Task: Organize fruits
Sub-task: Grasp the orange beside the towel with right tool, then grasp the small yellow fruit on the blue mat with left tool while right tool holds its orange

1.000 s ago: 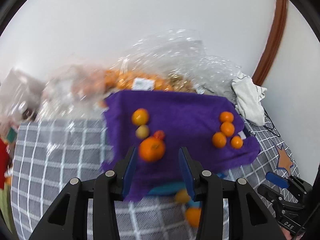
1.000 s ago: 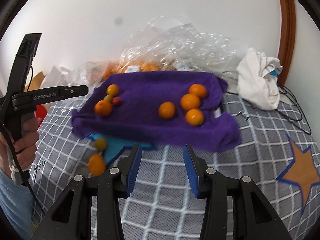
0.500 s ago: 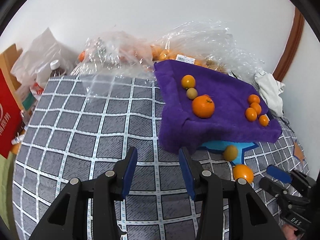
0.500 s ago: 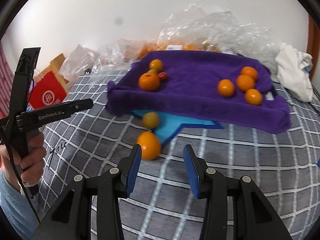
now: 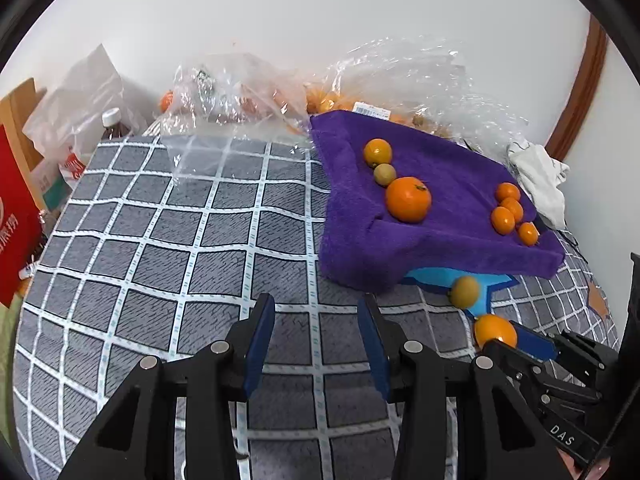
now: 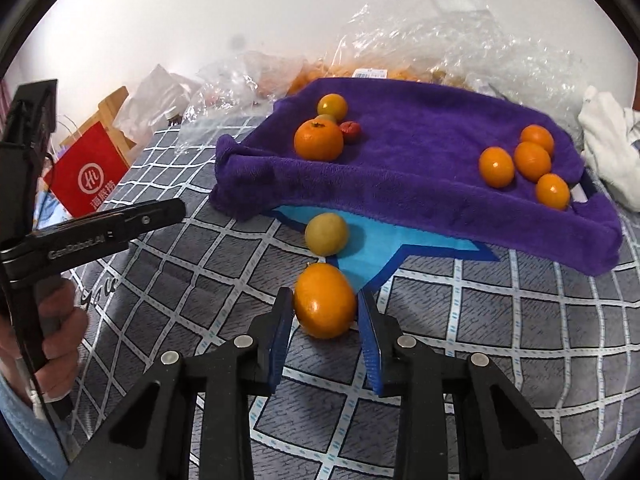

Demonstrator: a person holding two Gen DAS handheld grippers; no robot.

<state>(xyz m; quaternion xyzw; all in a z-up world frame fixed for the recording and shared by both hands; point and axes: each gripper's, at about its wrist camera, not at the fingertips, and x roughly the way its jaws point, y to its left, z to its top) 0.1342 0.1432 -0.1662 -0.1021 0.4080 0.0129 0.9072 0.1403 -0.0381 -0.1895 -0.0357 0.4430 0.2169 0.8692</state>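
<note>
While the right hand-held gripper (image 6: 323, 330) closes around the orange (image 6: 325, 300) below the purple towel (image 6: 420, 168), left hand-held gripper (image 5: 316, 344) hangs open, farther off.

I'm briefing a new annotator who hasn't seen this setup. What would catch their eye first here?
Probably the purple towel, raised over the checked cover and dotted with oranges: a big one near its left end and a cluster of four small ones at the right. Next, the orange lying on the cover, between the pads of the right hand-held gripper.
</note>
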